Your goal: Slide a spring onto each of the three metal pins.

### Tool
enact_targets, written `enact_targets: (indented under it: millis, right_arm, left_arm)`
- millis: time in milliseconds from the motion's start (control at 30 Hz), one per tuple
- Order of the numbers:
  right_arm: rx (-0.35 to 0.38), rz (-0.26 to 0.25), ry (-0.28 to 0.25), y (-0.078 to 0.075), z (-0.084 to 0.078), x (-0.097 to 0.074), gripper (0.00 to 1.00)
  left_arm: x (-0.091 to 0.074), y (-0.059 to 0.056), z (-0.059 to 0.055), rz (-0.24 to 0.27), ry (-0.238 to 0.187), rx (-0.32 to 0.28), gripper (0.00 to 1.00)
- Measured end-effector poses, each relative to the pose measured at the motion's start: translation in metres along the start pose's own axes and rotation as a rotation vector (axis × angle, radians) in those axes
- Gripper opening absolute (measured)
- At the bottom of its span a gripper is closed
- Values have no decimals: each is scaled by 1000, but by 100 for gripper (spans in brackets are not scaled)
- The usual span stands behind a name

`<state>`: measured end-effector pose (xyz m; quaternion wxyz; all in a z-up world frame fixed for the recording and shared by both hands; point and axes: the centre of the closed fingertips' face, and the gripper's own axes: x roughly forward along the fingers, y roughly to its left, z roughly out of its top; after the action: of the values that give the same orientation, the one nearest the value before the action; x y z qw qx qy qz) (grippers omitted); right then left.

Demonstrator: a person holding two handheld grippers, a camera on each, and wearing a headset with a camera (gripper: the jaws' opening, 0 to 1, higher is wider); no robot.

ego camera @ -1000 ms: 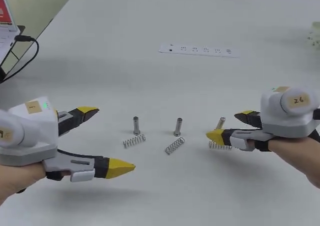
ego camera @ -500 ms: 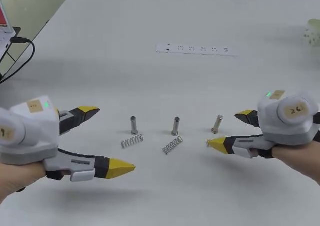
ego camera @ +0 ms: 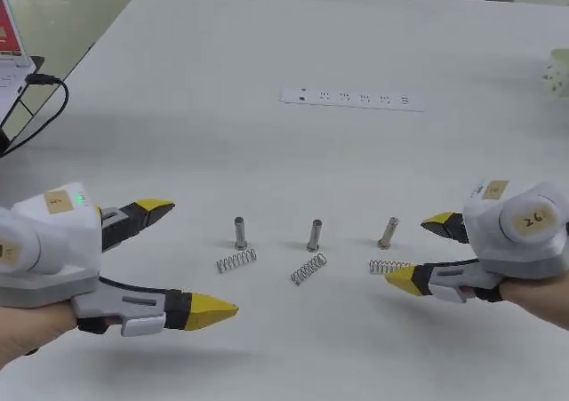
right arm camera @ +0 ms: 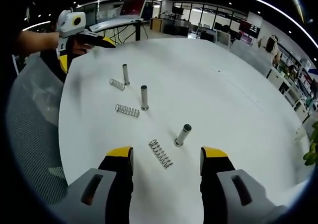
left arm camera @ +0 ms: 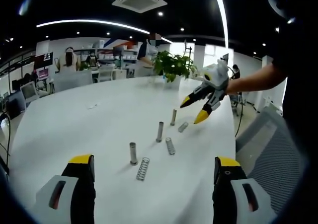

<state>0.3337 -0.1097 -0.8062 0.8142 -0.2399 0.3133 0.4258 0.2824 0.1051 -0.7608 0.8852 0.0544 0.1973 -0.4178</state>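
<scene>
Bright, even overhead light. Ceiling lights [left arm camera: 89, 21] glare as strips and spots in the 2 gripper views. Faint soft shadow on white table [ego camera: 222, 63] under left gripper [ego camera: 201, 259]. Head view sharp; fisheye edges bend, stretch.

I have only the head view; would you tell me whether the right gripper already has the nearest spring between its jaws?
Observer: Not gripped. The right gripper view shows the right-hand spring lying in line with the gap of the right gripper's open jaws.
Operator: What stands past the right gripper?
Observer: The left gripper view shows a potted plant there, with a person behind it.
Operator: And the left gripper?
Observer: Its own view puts the left-hand pin and left-hand spring ahead of its open jaws, untouched.
</scene>
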Motion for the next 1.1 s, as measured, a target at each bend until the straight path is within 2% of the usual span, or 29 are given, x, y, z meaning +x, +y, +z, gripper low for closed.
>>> enact_targets:
  millis: [133, 200, 367, 667, 733, 967, 1100]
  right_arm:
    - [-96, 27, 47, 3, -6, -1, 51]
    - [-121, 62, 64, 8, -8, 0, 50]
    - [-133, 105, 77, 12, -11, 2, 39]
    - [-187, 187, 119, 17, -14, 6, 28]
    - [-223, 185, 136, 16, -16, 8, 25]
    - [-233, 216, 161, 15, -15, 17, 24]
    - [-217, 248, 198, 15, -22, 23, 24]
  left_arm:
    - [-2, -2, -1, -4, 4, 2, 97]
    - [-3, -2, -1, -4, 6, 1, 97]
    - [-6, 4, -2, 22, 7, 8, 96]
    - [-9, 1, 2, 14, -3, 8, 96]
    - [-9, 2, 3, 14, -5, 10, 96]
    - [-8, 1, 4, 2, -6, 14, 97]
    - [-5, 0, 3, -1, -1, 22, 97]
